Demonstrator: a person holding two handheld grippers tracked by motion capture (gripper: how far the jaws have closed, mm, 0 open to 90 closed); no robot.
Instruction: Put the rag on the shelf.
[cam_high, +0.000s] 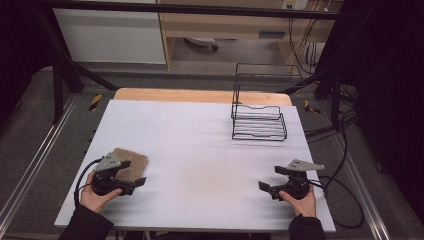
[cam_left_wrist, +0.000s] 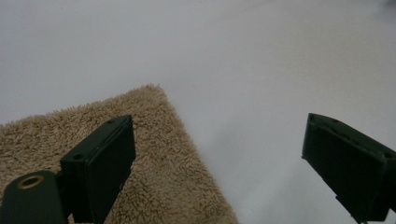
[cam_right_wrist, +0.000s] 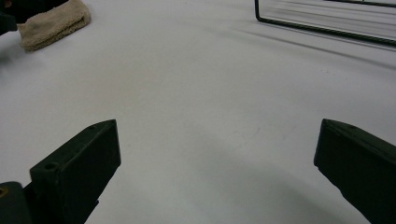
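A tan fluffy towel (cam_high: 134, 161) lies flat near the table's front left. My left gripper (cam_high: 133, 173) hovers at its near right corner, open. In the left gripper view the towel (cam_left_wrist: 154, 154) lies under one jaw, the other jaw hangs over bare white table, and nothing is pinched in the gripper (cam_left_wrist: 217, 128). My right gripper (cam_high: 271, 178) is at the front right, open and empty, a hand around its body. In the right gripper view its jaws (cam_right_wrist: 218, 128) stand wide over bare table, with the towel (cam_right_wrist: 53, 23) far off at the top left.
A black wire rack (cam_high: 259, 122) stands at the back right of the white table (cam_high: 200, 150); its lower edge (cam_right_wrist: 322, 29) crosses the top of the right gripper view. Cables trail off the table's right side. A wooden strip (cam_high: 200, 95) runs along the far edge.
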